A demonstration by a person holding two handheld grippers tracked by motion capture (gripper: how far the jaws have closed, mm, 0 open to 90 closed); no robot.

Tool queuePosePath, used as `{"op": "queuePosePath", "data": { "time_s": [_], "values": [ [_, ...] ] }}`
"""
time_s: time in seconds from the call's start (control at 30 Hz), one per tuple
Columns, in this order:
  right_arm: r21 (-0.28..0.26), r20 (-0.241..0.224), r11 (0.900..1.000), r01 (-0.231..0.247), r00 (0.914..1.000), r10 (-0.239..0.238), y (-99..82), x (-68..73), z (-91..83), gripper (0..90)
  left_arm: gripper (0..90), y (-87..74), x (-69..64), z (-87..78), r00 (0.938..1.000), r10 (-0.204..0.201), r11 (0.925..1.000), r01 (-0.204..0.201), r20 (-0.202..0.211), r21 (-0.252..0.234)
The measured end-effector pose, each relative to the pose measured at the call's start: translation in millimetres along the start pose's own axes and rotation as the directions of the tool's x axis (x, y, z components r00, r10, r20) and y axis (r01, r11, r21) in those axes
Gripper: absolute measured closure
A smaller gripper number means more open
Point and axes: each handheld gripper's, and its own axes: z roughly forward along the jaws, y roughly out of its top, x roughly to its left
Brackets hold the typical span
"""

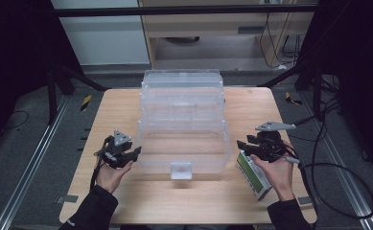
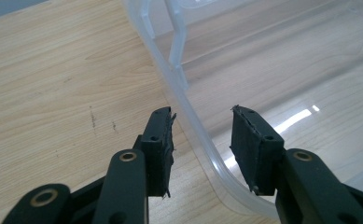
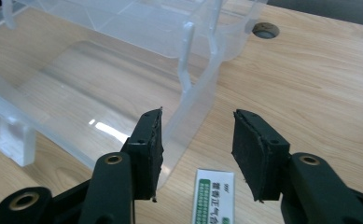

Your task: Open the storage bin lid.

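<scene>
A clear plastic tiered storage box (image 1: 181,122) stands open in the middle of the wooden table (image 1: 251,103). My left gripper (image 1: 122,152) is at its front left corner. In the left gripper view this gripper (image 2: 201,140) is open, and the box's curved rim (image 2: 188,109) runs between the two pads without touching them. My right gripper (image 1: 265,143) is at the box's front right corner. It (image 3: 198,149) is open too, with the box's corner wall (image 3: 195,109) close by its left pad. A small green and white carton (image 1: 252,174) lies under my right hand, its end (image 3: 214,198) below the jaw gap.
The box's front latch (image 1: 180,170) faces me. A round cable hole (image 3: 265,30) sits in the table beyond the box. Cables (image 1: 337,187) trail over the floor on the right. Bare wood lies in front of the box and on both sides.
</scene>
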Motion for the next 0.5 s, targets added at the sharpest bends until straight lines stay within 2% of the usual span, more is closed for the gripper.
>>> {"op": "queuePosePath", "data": {
  "time_s": [0.07,0.27,0.5],
  "values": [
    [0.011,0.009,0.9999,0.007,0.9999,-0.007,0.8,-0.9,-2.4,50.5,58.8,-0.8,-1.3,2.5,1.0000,0.004,0.9997,-0.005,0.003,0.022],
    [0.044,0.007,0.9990,0.008,0.9999,-0.008,2.8,-3.0,-9.6,46.8,62.1,-0.1,-2.0,1.8,1.0000,0.008,0.9996,-0.008,0.005,0.026],
    [0.121,0.003,0.9926,0.010,0.9999,-0.010,4.6,-5.6,-19.0,45.6,62.3,0.6,-2.5,1.9,0.9999,0.013,0.9993,-0.013,0.001,0.034]
  ]
}}
